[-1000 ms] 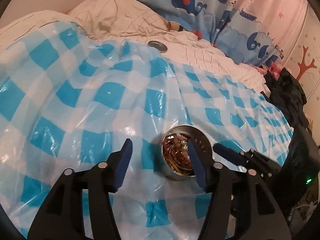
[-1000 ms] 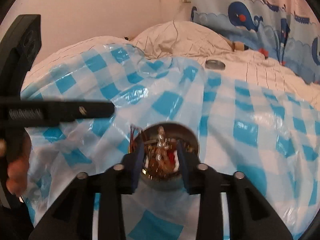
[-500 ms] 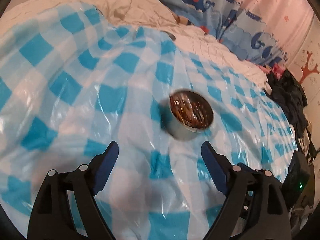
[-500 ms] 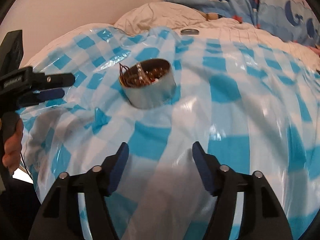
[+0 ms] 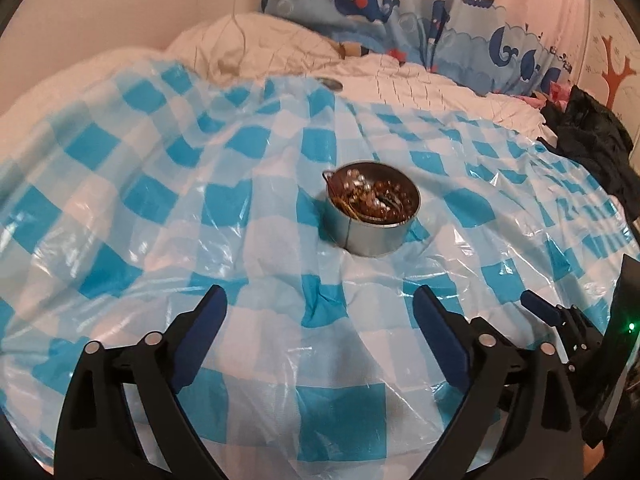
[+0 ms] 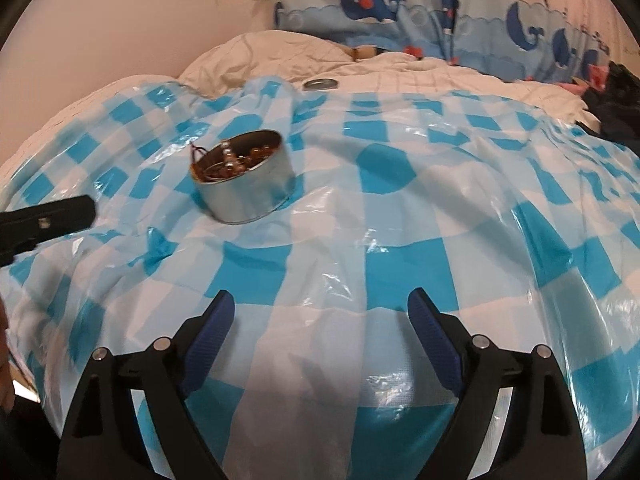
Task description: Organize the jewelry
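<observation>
A round metal tin [image 5: 372, 224] full of tangled beaded jewelry [image 5: 374, 196] stands on a blue-and-white checked plastic sheet [image 5: 224, 208] spread over a bed. It also shows in the right wrist view [image 6: 246, 188], up and to the left. My left gripper [image 5: 320, 312] is open and empty, well short of the tin. My right gripper [image 6: 320, 312] is open and empty, to the right of the tin and nearer than it. The left gripper's finger [image 6: 52, 216] shows at the left edge of the right wrist view.
A round metal lid [image 5: 330, 83] lies on the white quilt beyond the sheet, seen too in the right wrist view [image 6: 320, 84]. A whale-print pillow [image 5: 372, 0] lines the far wall. Dark clothing [image 5: 592, 140] is piled at the right.
Both grippers have drawn back from the tin and opened wide. A second ago the right gripper's fingers were close together over the jewelry in the tin; now they are apart and empty.
</observation>
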Demonstrator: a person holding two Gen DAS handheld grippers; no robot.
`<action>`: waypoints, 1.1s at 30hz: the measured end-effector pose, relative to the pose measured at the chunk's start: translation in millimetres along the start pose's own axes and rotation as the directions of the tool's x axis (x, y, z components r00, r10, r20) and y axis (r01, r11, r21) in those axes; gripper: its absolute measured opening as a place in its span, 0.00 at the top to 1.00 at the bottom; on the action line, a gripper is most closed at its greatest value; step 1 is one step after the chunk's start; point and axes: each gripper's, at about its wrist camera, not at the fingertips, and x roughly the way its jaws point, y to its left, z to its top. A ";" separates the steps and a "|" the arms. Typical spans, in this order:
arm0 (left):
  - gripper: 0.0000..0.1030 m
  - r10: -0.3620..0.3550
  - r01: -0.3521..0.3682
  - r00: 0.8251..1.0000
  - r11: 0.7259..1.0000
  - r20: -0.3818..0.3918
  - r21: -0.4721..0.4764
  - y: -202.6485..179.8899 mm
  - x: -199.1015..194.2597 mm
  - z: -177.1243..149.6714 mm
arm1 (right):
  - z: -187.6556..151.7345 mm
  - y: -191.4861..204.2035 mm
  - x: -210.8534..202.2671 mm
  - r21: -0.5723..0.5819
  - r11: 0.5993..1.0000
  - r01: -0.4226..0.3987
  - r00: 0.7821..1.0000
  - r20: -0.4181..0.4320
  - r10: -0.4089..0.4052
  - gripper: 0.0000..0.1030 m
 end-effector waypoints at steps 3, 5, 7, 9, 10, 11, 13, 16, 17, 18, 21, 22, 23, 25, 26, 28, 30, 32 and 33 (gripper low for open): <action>0.08 0.051 -0.051 0.998 0.999 0.024 0.009 2.2 -3.1 0.5 | -0.5 0.5 0.7 0.003 1.000 0.017 1.000 0.001 -0.017 0.12; 0.08 0.061 -0.061 0.998 0.998 0.018 0.004 5.2 -1.2 2.3 | -0.8 1.3 3.1 0.002 1.000 0.024 1.000 -0.006 -0.024 0.12; 0.08 0.070 -0.070 0.997 0.998 0.010 -0.008 8.5 1.6 3.9 | -0.9 2.1 6.3 0.002 0.999 0.032 0.999 -0.018 -0.032 0.12; 0.08 0.079 -0.079 0.997 0.997 0.005 -0.015 10.6 3.7 5.1 | -1.1 2.9 6.8 0.004 0.999 0.033 0.999 -0.023 -0.033 0.12; 0.08 0.083 -0.083 0.997 0.996 0.005 -0.015 10.7 4.5 5.4 | -0.8 3.2 6.6 0.006 0.999 0.032 0.999 -0.022 -0.032 0.12; 0.08 0.085 -0.085 0.996 0.996 0.005 -0.014 10.1 5.2 5.3 | -0.5 3.8 6.5 0.006 1.000 0.031 0.999 -0.022 -0.031 0.12; 0.08 0.090 -0.090 0.996 0.996 0.002 -0.007 8.7 6.3 4.9 | -0.3 4.1 7.1 0.004 1.000 0.031 0.999 -0.024 -0.030 0.12; 0.08 0.099 -0.099 0.995 0.995 0.001 0.004 5.8 7.6 4.5 | 0.2 4.9 7.5 0.006 1.000 0.028 0.999 -0.025 -0.028 0.12; 0.08 0.101 -0.101 0.995 0.995 -0.001 0.007 5.0 8.2 4.5 | 0.3 5.3 7.7 0.008 1.000 0.027 0.999 -0.025 -0.027 0.12; 0.08 0.103 -0.103 0.995 0.995 -0.003 0.011 4.2 8.8 4.5 | 0.4 5.7 7.7 0.007 1.000 0.027 0.999 -0.026 -0.027 0.12; 0.08 0.113 -0.113 0.993 0.993 -0.017 0.018 3.0 11.2 4.3 | 0.8 7.0 8.0 0.007 1.000 0.029 0.999 -0.029 -0.029 0.12; 0.08 0.114 -0.114 0.993 0.993 -0.019 0.018 3.0 11.7 4.4 | 1.1 7.0 7.9 0.007 1.000 0.029 0.999 -0.029 -0.029 0.12; 0.08 0.117 -0.117 0.993 0.993 -0.021 0.018 3.2 12.2 4.2 | 1.3 7.8 7.9 0.008 0.999 0.031 0.999 -0.028 -0.030 0.11; 0.08 0.119 -0.118 0.993 0.993 -0.021 0.016 3.8 12.6 4.2 | 0.9 7.5 7.7 0.008 0.999 0.031 0.999 -0.025 -0.031 0.10; 0.08 0.117 -0.117 0.993 0.993 -0.021 0.014 4.0 12.8 4.2 | 0.6 7.7 7.9 0.008 0.999 0.032 0.999 -0.025 -0.032 0.10; 0.08 0.116 -0.116 0.993 0.993 -0.023 0.012 4.0 13.4 4.0 | 0.4 7.4 7.9 0.009 0.999 0.031 0.999 -0.026 -0.031 0.10; 0.08 0.115 -0.115 0.993 0.993 -0.030 0.012 2.7 15.6 3.1 | -0.1 6.9 8.0 0.012 0.999 0.031 0.999 -0.028 -0.031 0.10; 0.08 0.114 -0.114 0.993 0.993 -0.036 0.013 -0.6 18.7 2.1 | -1.1 4.9 8.1 0.016 0.999 0.032 0.999 -0.026 -0.031 0.10; 0.08 0.113 -0.112 0.993 0.994 -0.038 0.015 -2.4 20.0 1.7 | -1.5 4.8 8.1 0.019 0.999 0.033 0.999 -0.024 -0.033 0.10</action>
